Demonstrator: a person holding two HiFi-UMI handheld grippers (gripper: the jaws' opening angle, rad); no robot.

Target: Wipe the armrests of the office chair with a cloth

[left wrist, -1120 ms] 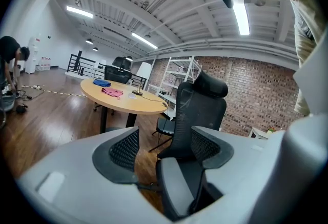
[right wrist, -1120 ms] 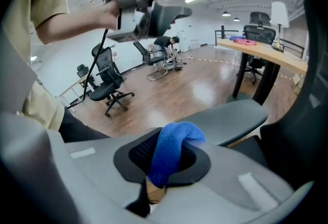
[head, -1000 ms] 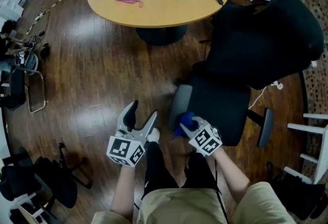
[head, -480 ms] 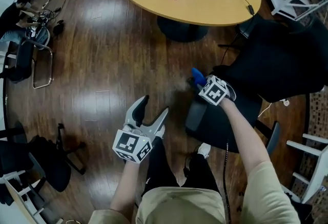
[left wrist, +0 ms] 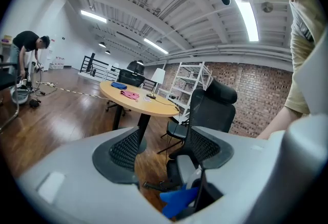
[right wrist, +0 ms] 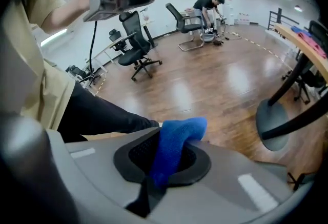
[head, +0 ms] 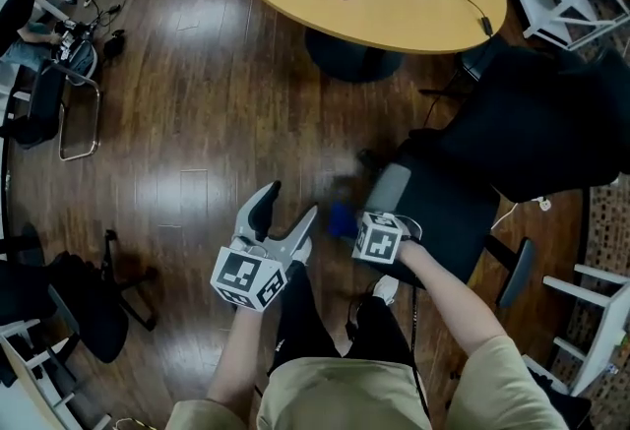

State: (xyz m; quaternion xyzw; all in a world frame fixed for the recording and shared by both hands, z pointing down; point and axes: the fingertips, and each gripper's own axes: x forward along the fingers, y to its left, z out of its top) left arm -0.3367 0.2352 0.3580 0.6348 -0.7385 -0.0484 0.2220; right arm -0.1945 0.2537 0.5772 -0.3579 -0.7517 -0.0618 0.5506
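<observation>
Dark wooden flooring (head: 197, 123) runs through a big open workroom. On it the office chair (head: 551, 113) stands with its seat turned toward the person, probably so that both armrests are within reach. A round table (head: 394, 20) beyond the chair's back seems to play no part.

The chair's nearer armrest (head: 387, 190), a grey pad, looks like the one being worked on. The other armrest (head: 512, 273) lies across the seat from it.

Beside that nearer armrest, on the side away from the seat, the left gripper (head: 288, 202) hovers with its jaws wide apart and nothing between them. It is likely kept clear as the idle hand.

The right gripper (right wrist: 165, 154) is clamped on a blue cloth (right wrist: 179, 133). A wad sticks out past its tips, so that fabric rather than plastic would meet the pad. The cloth sits just off the nearer armrest's front end; I cannot tell whether it touches.
</observation>
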